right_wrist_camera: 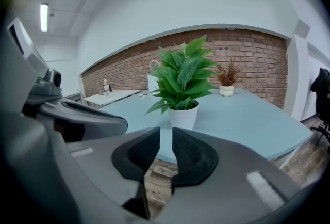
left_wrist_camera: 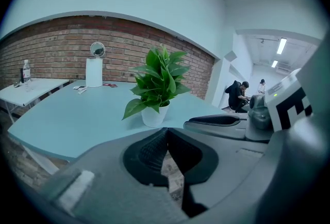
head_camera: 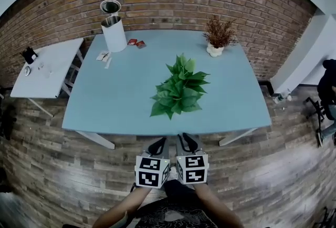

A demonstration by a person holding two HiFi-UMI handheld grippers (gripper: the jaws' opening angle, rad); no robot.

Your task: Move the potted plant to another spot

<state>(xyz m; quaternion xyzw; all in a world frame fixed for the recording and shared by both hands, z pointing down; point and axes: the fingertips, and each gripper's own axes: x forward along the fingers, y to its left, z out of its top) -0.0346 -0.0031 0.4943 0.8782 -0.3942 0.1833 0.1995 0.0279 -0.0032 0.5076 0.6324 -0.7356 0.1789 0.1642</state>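
A leafy green potted plant (head_camera: 180, 87) in a small white pot (left_wrist_camera: 154, 114) stands near the middle of the light blue table (head_camera: 115, 101). Both grippers hover off the table's near edge, short of the plant and side by side. My left gripper (head_camera: 156, 146) is shut with its pads together and nothing in them (left_wrist_camera: 166, 132). My right gripper (head_camera: 188, 143) shows a narrow gap between its pads, with nothing in it (right_wrist_camera: 166, 135). The plant (right_wrist_camera: 184, 76) rises straight ahead of the right jaws and is touched by neither gripper.
A dried plant in a white pot (head_camera: 218, 38) stands at the table's far right. A white cylinder with a round mirror (head_camera: 113, 32) and small items (head_camera: 135, 42) sit far left. A white side table (head_camera: 47, 66) stands left. A seated person (left_wrist_camera: 237, 96) is at the right.
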